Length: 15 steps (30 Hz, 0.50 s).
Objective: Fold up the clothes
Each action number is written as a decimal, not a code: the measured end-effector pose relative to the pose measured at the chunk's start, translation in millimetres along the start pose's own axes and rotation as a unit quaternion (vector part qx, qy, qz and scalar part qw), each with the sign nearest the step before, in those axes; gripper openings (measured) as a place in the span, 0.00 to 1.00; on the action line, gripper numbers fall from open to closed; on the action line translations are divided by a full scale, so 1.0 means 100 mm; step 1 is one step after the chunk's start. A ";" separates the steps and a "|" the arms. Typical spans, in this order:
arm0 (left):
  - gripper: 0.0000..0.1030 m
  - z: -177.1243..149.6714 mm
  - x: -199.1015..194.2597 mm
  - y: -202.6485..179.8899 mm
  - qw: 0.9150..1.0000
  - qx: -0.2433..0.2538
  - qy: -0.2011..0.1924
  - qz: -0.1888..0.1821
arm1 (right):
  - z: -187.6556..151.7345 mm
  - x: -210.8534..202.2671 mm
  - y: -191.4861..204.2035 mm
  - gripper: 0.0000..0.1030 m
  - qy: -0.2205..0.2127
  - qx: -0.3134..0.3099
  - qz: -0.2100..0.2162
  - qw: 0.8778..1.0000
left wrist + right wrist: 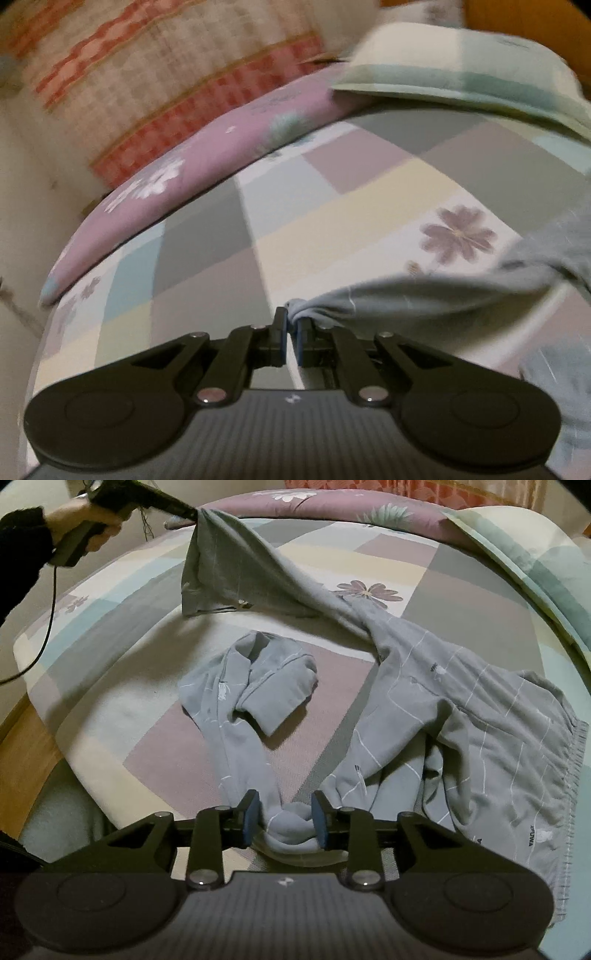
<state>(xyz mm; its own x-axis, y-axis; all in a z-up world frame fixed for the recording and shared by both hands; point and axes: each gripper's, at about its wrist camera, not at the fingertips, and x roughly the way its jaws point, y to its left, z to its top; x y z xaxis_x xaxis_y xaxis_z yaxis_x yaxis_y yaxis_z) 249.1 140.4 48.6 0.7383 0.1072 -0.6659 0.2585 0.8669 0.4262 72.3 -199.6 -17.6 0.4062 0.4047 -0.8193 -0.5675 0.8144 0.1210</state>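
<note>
The left gripper [291,326] had its jaws clamped on a pinch of the grey trousers [461,716], lifting 1 leg toward 11 o'clock. The right gripper [284,821] stood with jaws apart around the other cuff on the bed [110,686]. That thin pinch risked slipping free, and the unclamped cuff could drag.
</note>
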 end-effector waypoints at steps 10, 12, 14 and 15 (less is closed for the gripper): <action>0.03 -0.88 -0.30 -1.06 0.975 0.134 0.069 -0.162 | 0.01 0.04 0.02 0.36 0.003 -0.001 0.002 1.000; 0.03 -0.99 -0.30 -1.18 0.971 0.142 0.081 -0.174 | 0.02 0.05 0.05 0.36 0.003 0.000 0.004 1.000; 0.03 -1.07 -0.28 -1.24 0.970 0.138 0.093 -0.179 | 0.02 0.06 0.07 0.37 0.003 -0.002 0.005 1.000; 0.04 -1.09 -0.27 -1.23 0.970 0.132 0.095 -0.179 | 0.02 0.05 0.09 0.39 0.002 -0.004 0.005 1.000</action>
<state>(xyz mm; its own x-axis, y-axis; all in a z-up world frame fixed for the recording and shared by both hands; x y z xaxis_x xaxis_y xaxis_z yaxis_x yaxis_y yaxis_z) 128.9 83.6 -52.7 0.4498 -0.0673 -0.8906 0.6459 0.7132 0.2723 71.0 -189.6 -20.0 0.3971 0.4116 -0.8203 -0.5772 0.8069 0.1255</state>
